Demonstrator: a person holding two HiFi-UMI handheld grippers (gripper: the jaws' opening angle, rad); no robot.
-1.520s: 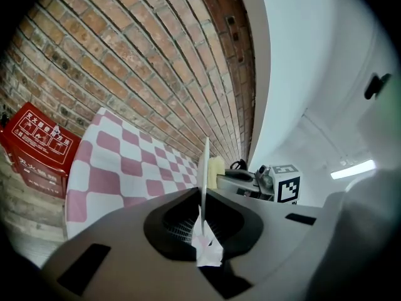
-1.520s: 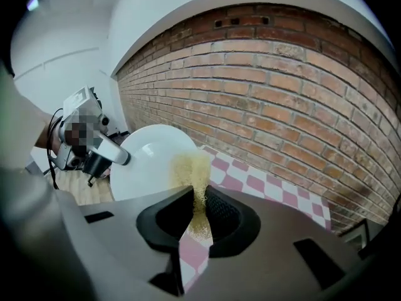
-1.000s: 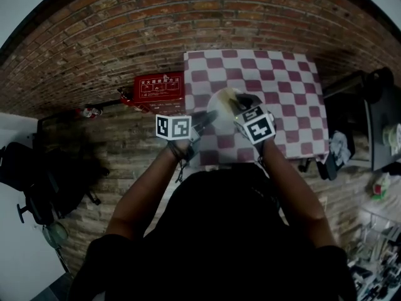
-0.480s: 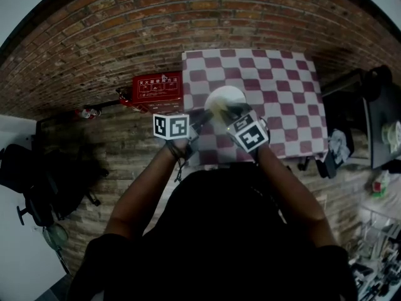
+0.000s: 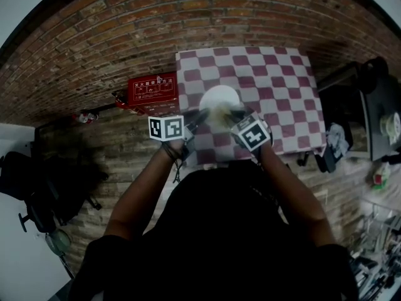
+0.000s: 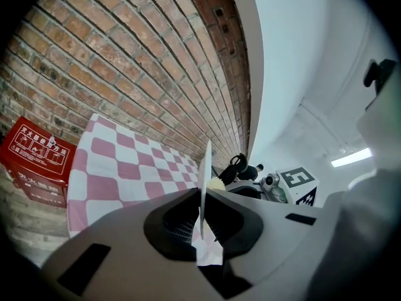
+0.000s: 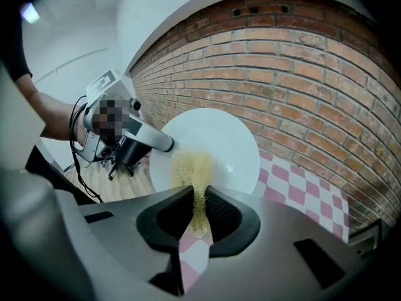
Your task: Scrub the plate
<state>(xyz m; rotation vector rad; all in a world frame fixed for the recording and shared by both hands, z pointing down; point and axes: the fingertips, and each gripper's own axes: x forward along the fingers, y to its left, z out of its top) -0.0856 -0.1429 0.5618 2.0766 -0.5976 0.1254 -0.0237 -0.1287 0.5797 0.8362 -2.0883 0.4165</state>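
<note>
- Clenching its jaws almost fully together, the left gripper (image 6: 202, 221) is pinching the near rim of the white plate (image 6: 205, 168).
- The plate is standing on edge above the checkered table (image 5: 282, 86). From the left gripper view it is showing as a thin upright line, and its flat face is facing the right gripper (image 7: 199, 213).
- The right gripper is squeezing a yellow mesh scrubber (image 7: 193, 168) between narrowly parted jaws, and the scrubber is pressing against the lower part of the plate's face.
- A red box (image 5: 152, 89) is sitting beside the table, at the foot of the brick wall (image 7: 301, 61).
</note>
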